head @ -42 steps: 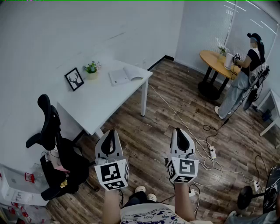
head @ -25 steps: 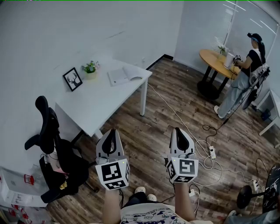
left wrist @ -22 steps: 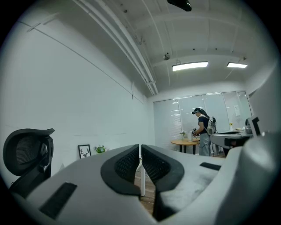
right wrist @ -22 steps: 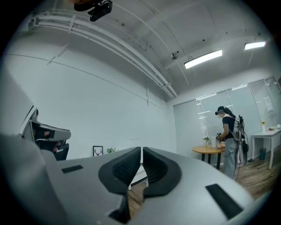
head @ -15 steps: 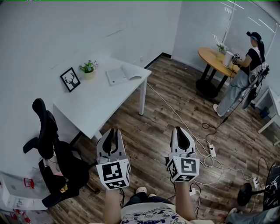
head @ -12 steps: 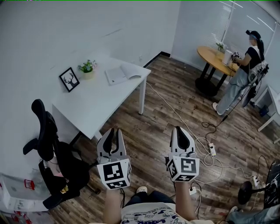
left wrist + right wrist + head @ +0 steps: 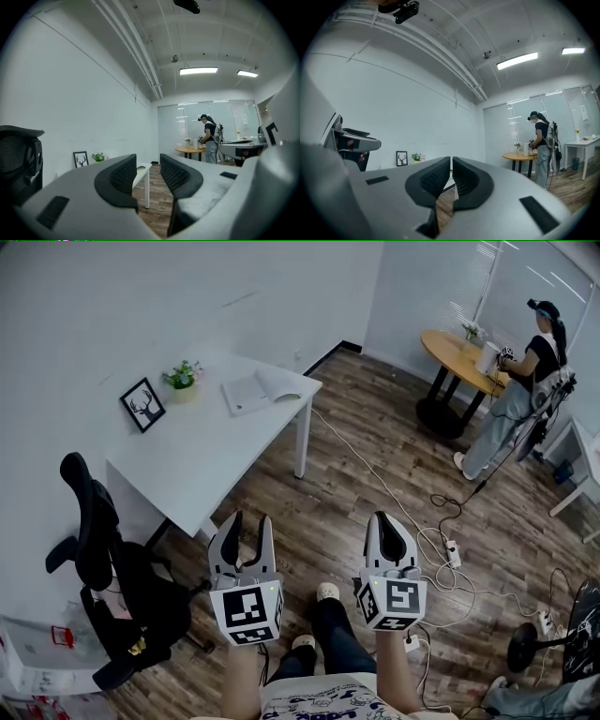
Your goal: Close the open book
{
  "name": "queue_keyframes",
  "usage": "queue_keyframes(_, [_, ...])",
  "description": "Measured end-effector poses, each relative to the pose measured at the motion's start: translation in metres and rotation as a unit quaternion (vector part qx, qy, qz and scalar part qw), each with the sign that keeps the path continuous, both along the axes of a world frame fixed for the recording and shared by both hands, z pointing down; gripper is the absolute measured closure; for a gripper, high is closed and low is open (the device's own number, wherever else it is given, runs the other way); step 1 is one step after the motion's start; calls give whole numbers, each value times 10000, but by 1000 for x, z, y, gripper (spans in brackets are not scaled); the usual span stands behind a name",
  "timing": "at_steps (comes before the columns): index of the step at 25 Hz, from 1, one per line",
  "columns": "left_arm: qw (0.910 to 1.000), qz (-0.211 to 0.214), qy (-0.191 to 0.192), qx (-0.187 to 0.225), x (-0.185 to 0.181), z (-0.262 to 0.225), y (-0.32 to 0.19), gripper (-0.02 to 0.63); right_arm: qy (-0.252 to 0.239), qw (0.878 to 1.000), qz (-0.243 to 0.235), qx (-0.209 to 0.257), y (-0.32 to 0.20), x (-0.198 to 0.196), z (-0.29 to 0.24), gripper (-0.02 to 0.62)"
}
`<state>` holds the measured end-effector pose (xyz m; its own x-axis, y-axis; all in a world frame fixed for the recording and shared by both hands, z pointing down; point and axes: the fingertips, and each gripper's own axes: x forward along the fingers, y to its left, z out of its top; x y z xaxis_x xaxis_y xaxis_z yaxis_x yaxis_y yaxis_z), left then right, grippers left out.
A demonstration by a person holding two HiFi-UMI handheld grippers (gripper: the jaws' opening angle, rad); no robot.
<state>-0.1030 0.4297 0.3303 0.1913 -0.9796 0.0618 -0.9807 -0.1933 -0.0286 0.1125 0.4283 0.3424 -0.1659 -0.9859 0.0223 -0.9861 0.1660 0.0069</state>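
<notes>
Opening just now, the left gripper [image 7: 249, 521] has its jaws spread with nothing between them; the right gripper [image 7: 388, 523] is clenched and empty. The book [image 7: 261, 390] lies open at the far right corner of the table [image 7: 202, 460], well apart from both — readiness is suggested, not contact. Bare floor [image 7: 352, 479] is offered along the table's right edge; a chair [image 7: 98, 554] crowds the near left.
</notes>
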Motion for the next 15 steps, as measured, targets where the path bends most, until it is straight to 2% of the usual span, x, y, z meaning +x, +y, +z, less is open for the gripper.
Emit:
queue_keyframes(7, [10000,-97,9,-14,2,5,-24,466,-23,9999,-120,-18,-28,0,4,560])
queue_keyframes(15, [9997,-221,-58,10,12,9,-76,466,-56,9996,-259,-2,-89,8,10,561])
